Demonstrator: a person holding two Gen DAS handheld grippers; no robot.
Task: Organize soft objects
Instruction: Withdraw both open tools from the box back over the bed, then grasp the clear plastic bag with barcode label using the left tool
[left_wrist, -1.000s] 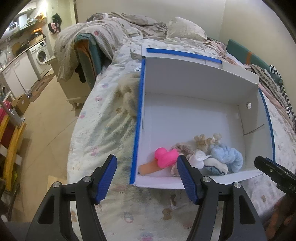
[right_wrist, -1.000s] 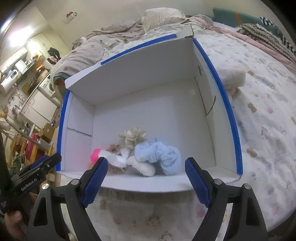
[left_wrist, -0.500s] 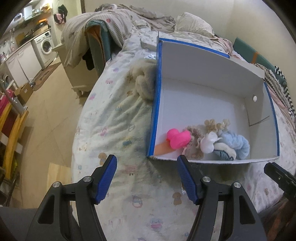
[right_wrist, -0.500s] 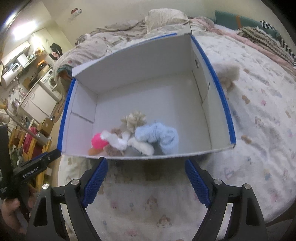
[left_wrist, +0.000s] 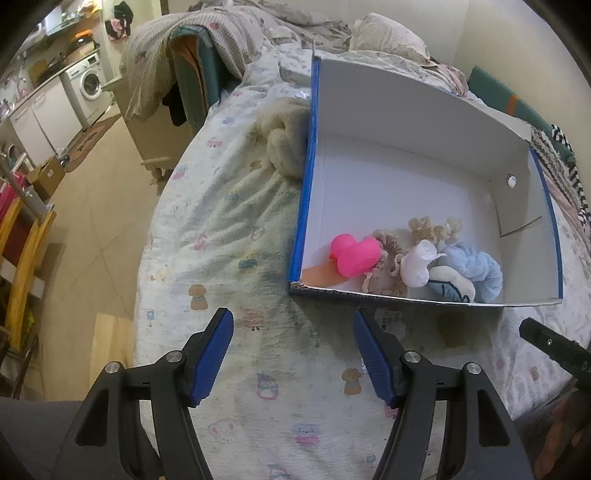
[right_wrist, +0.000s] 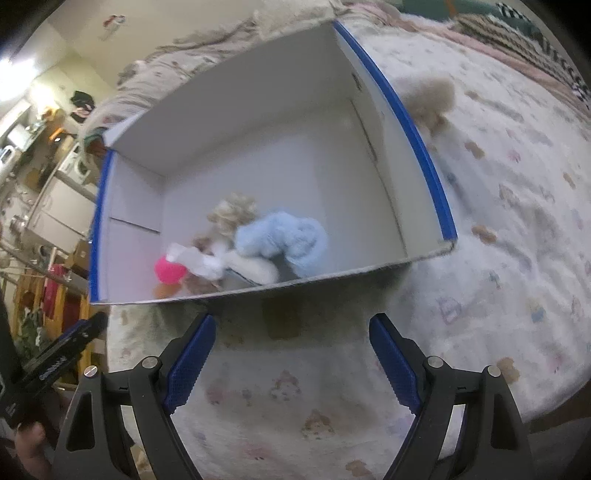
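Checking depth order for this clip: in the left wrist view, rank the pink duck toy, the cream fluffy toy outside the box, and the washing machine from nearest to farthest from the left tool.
1. Pink duck toy, in the box's near corner.
2. Cream fluffy toy, on the bed beside the box's blue-edged wall.
3. Washing machine, across the room, upper left.

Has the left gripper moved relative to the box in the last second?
Yes. The left gripper has backed away from the white box: its fingers overlapped the near wall earlier, and now bedsheet shows between them and the box.
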